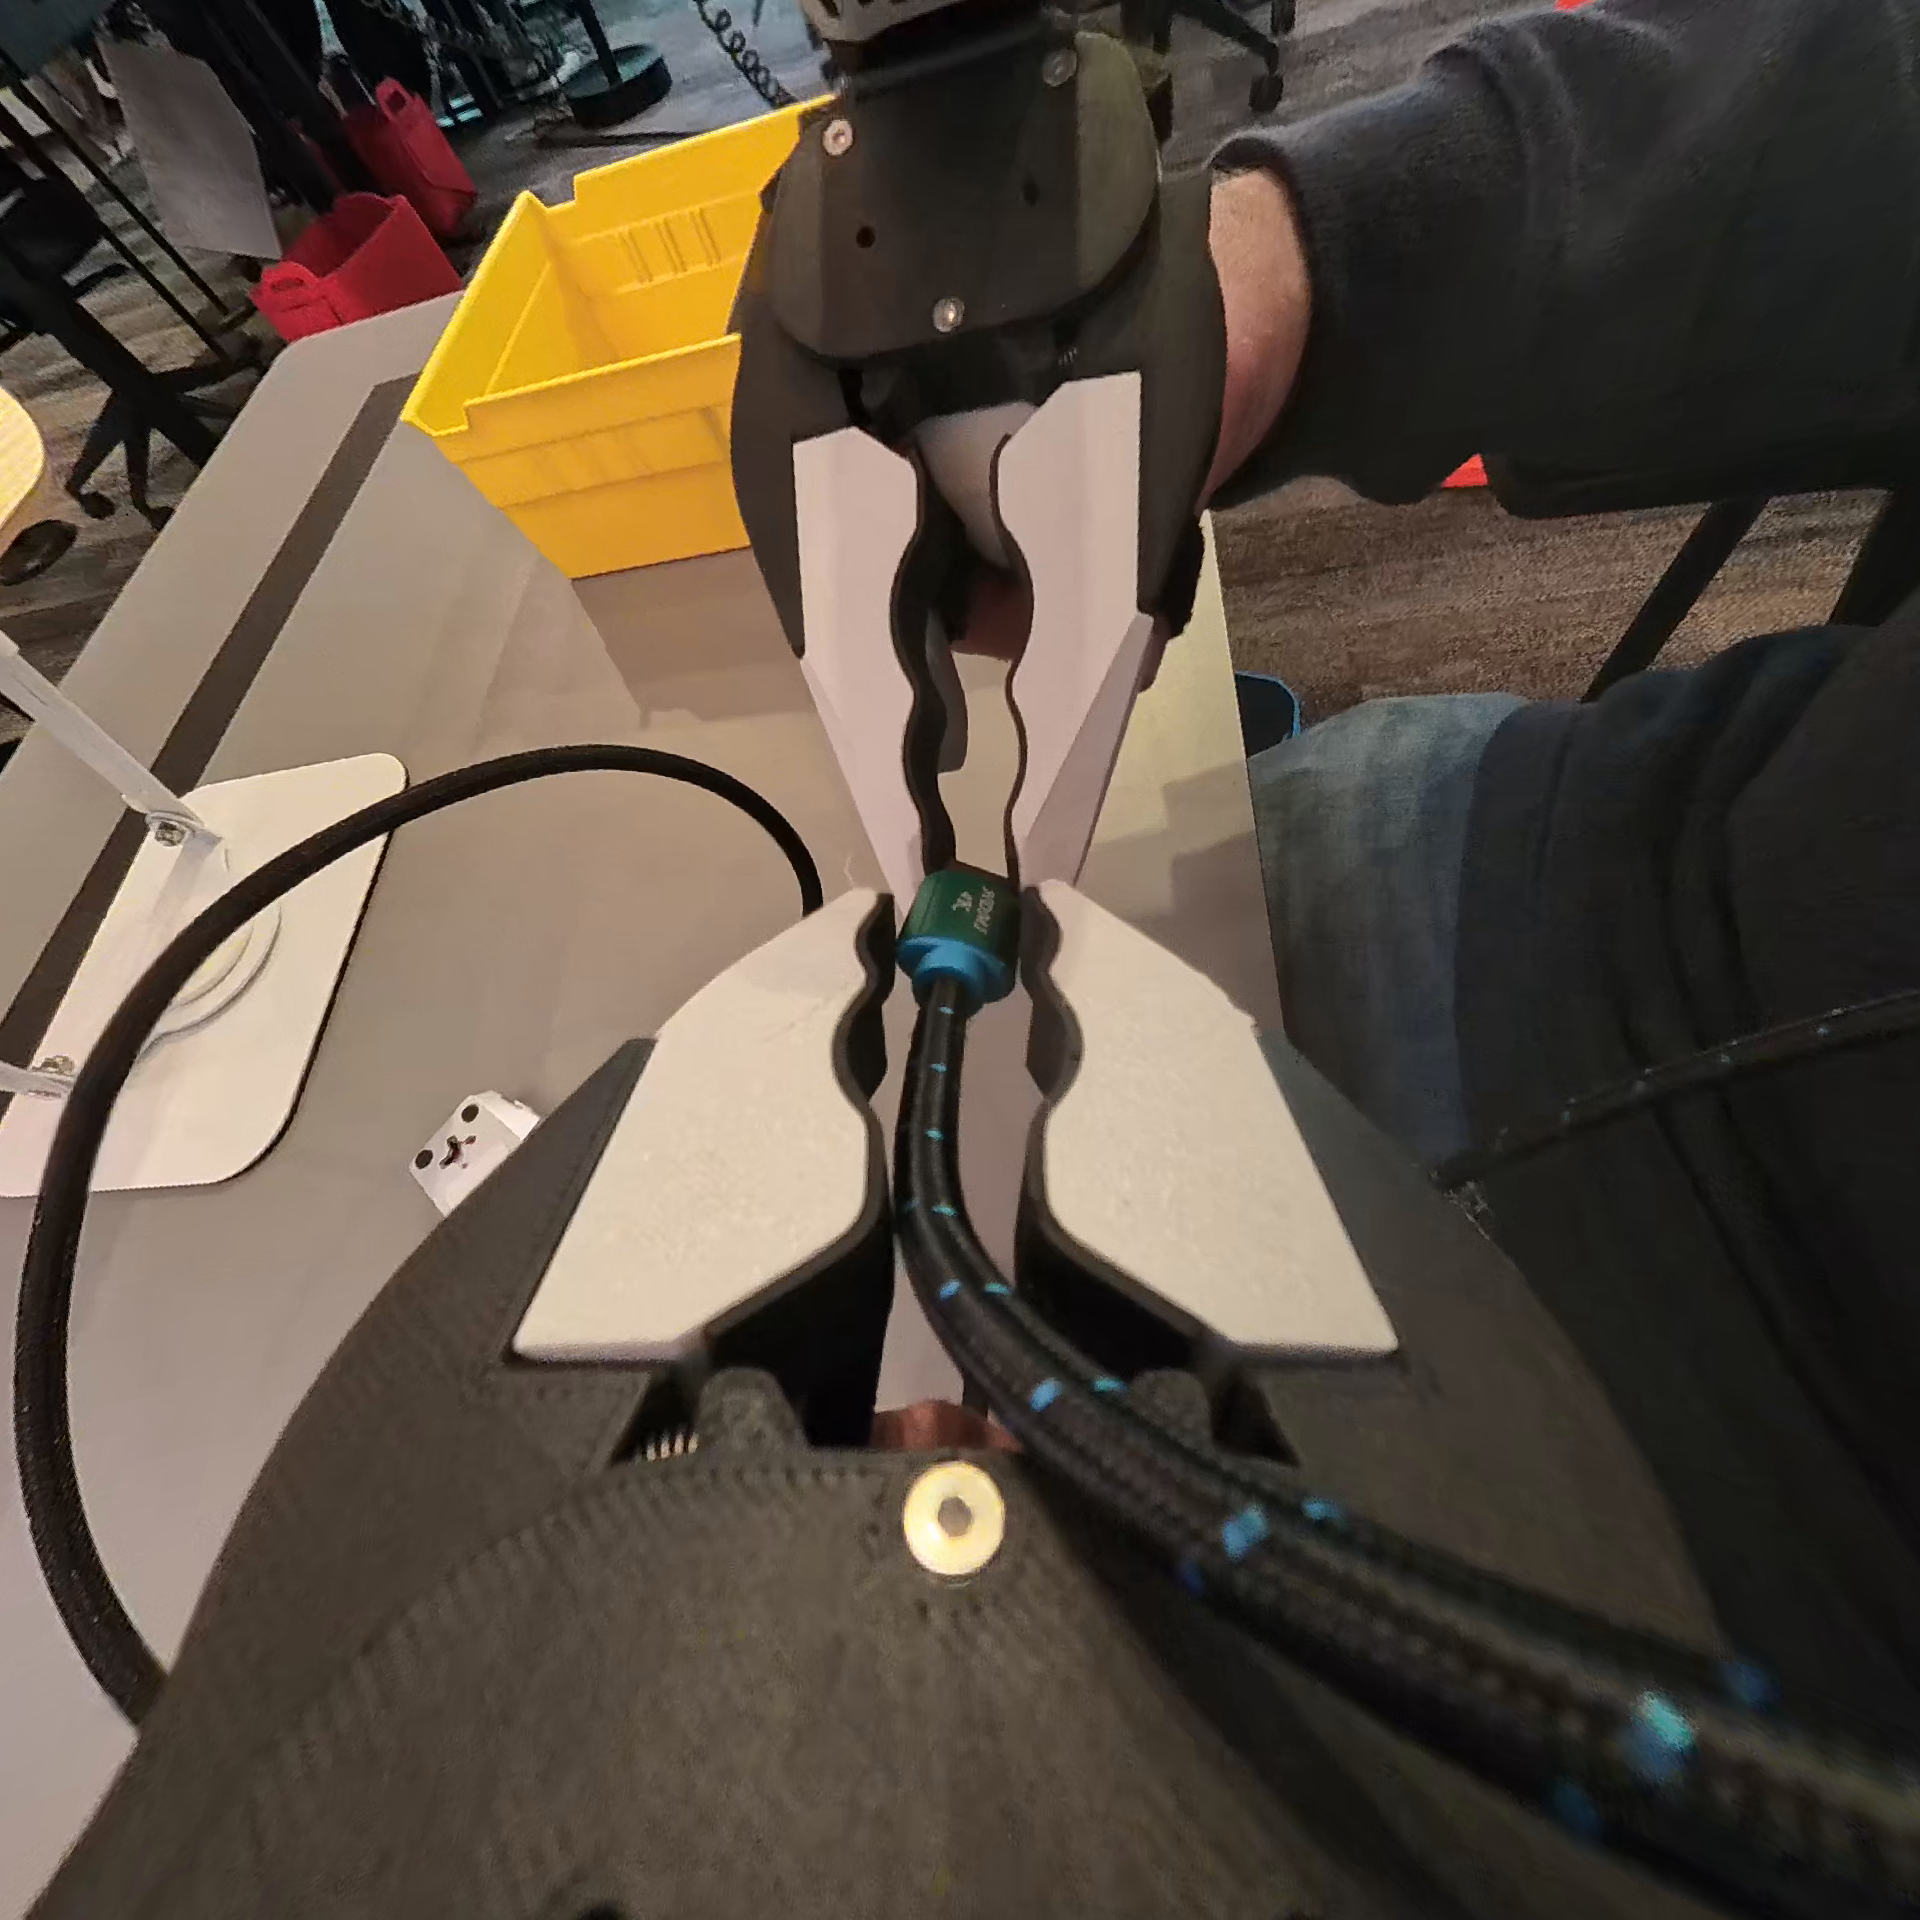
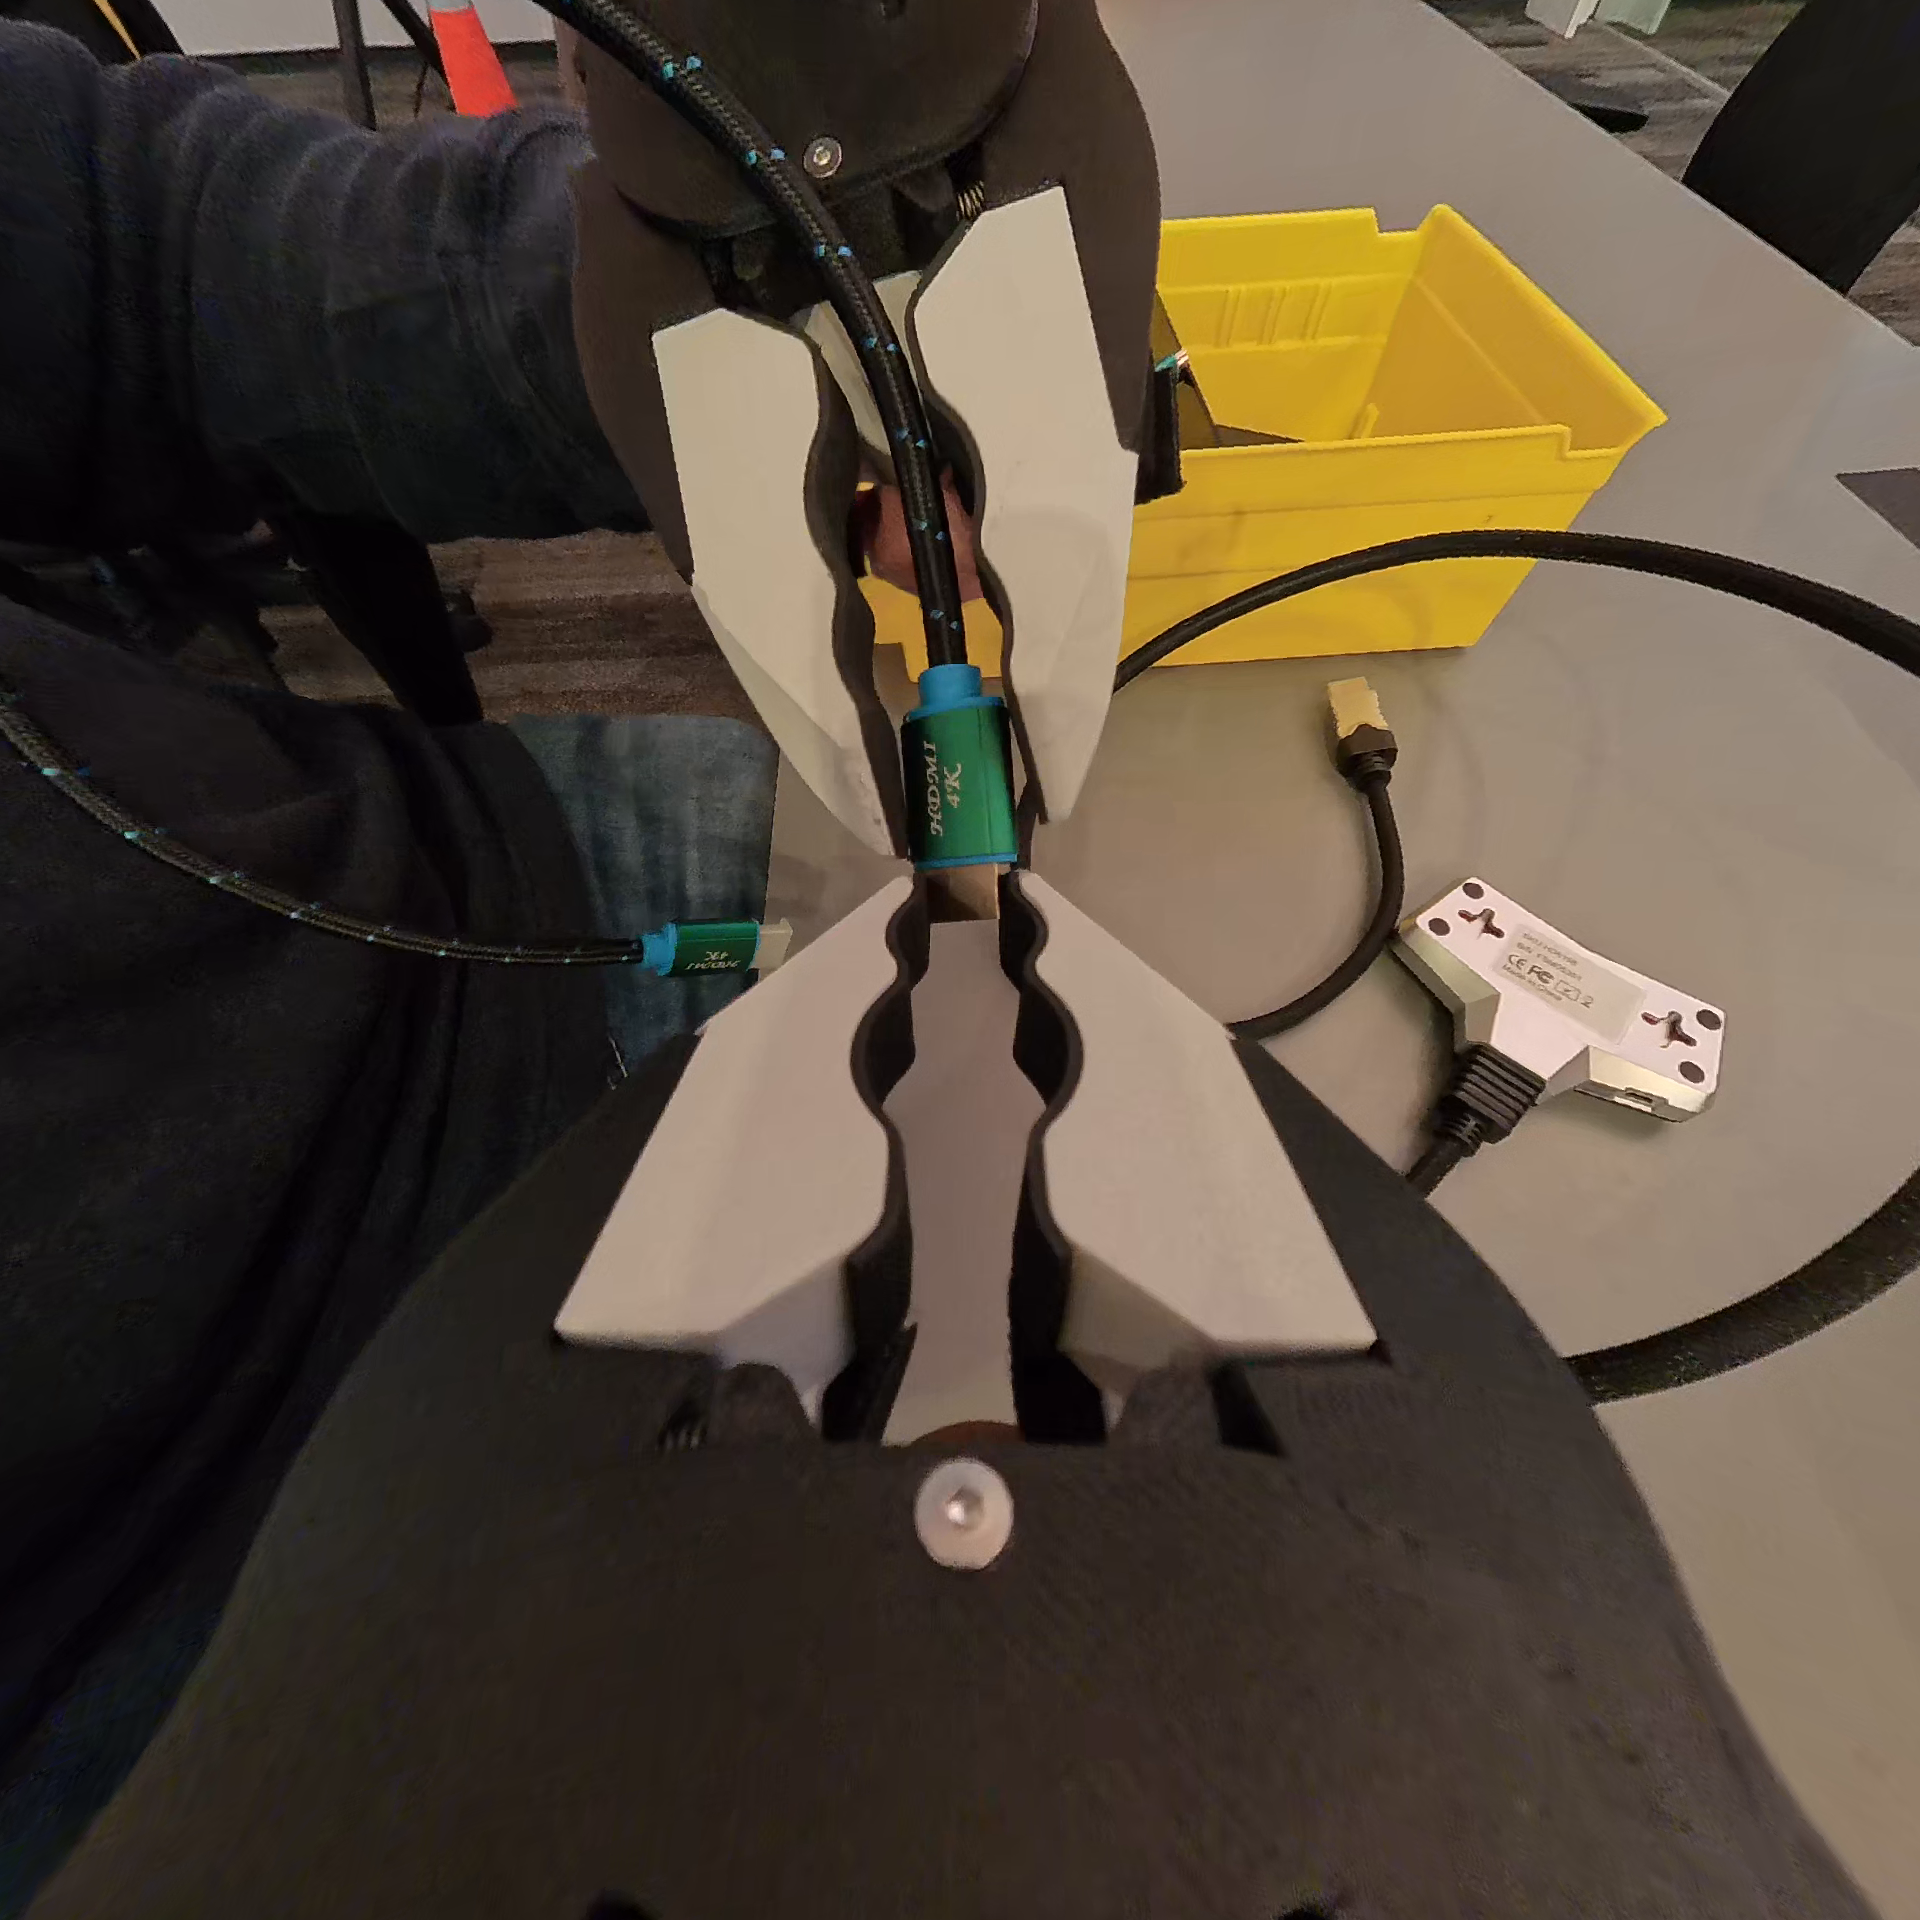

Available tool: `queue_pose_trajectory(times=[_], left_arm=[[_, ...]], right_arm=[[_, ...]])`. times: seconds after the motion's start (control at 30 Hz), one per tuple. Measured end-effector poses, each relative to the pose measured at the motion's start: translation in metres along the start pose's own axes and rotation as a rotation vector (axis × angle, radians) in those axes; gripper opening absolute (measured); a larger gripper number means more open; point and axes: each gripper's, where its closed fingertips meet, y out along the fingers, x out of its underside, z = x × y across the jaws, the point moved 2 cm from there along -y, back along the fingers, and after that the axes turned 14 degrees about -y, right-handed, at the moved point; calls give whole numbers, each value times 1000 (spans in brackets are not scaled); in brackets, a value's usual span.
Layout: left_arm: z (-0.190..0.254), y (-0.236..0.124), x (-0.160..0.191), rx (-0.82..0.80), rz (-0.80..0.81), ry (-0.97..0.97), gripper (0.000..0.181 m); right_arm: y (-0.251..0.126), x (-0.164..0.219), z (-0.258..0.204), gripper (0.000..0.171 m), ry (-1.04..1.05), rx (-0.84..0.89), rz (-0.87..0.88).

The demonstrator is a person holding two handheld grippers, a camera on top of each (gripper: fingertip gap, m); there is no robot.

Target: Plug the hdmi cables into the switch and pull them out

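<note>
A green-shelled HDMI plug point(image 2: 956, 781) on black braided, blue-flecked cable point(image 1: 940, 1164) hangs upright; its twin plug point(image 2: 717, 948) lies sideways; the white switch box point(image 2: 1558, 1013) rests underside-up.

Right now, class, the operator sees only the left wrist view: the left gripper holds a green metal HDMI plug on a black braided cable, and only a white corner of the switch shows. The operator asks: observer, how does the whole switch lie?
Observer: The white and silver switch box lies underside up on the grey table.
Operator: Is anything attached to it?
Observer: Its black lead curls round to a loose gold-tipped plug on the table.
Operator: Any other plug about?
Observer: A second green metal plug hangs unplugged over the person's lap.
</note>
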Motion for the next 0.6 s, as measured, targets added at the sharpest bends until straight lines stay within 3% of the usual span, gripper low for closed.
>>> queue_pose_trajectory(times=[0.6], left_arm=[[6,6,9,-14,-55,92,23]], right_arm=[[0,7,-8,11,59,-84,-13]])
